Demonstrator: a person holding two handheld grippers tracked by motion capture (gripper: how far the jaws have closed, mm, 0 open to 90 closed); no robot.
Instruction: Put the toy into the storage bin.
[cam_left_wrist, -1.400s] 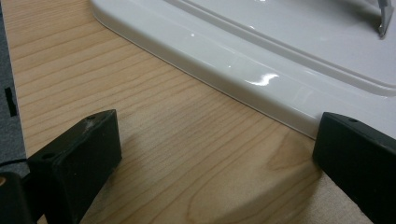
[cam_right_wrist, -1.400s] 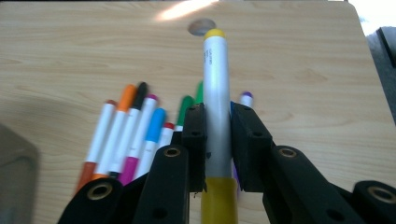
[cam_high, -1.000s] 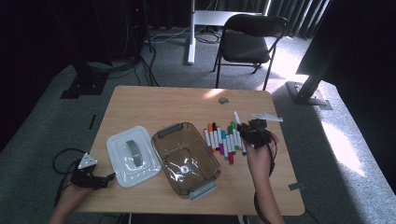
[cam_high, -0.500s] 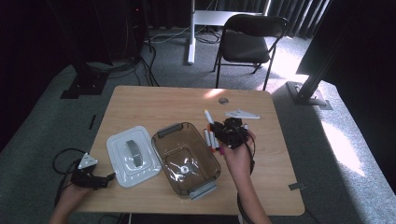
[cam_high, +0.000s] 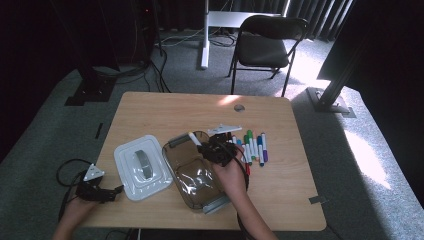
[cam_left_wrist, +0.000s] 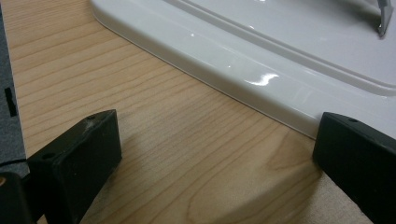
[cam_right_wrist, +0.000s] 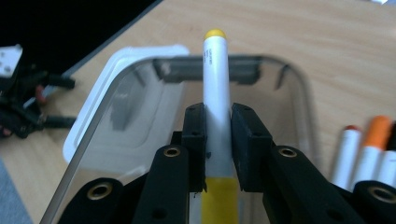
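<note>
My right gripper (cam_high: 209, 145) (cam_right_wrist: 218, 140) is shut on a white marker with a yellow cap (cam_high: 194, 138) (cam_right_wrist: 216, 93). It holds the marker above the far end of the clear plastic container (cam_high: 197, 175) (cam_right_wrist: 299, 93), tip pointing left and away. A row of several coloured markers (cam_high: 254, 147) (cam_right_wrist: 369, 149) lies on the table right of the container. The white lid (cam_high: 141, 166) (cam_left_wrist: 280, 60) lies flat left of the container. My left gripper (cam_high: 116, 190) (cam_left_wrist: 212, 158) rests open on the wood at the lid's near left corner, nothing between its jaws.
The wooden table (cam_high: 165, 115) has bare room along its far half and its right side. A black folding chair (cam_high: 265, 40) stands on the carpet behind the table. Cables trail off the table's front left corner.
My right gripper has carried the yellow marker leftward from the row of markers to above the clear container. The left gripper has stayed in place by the lid.
</note>
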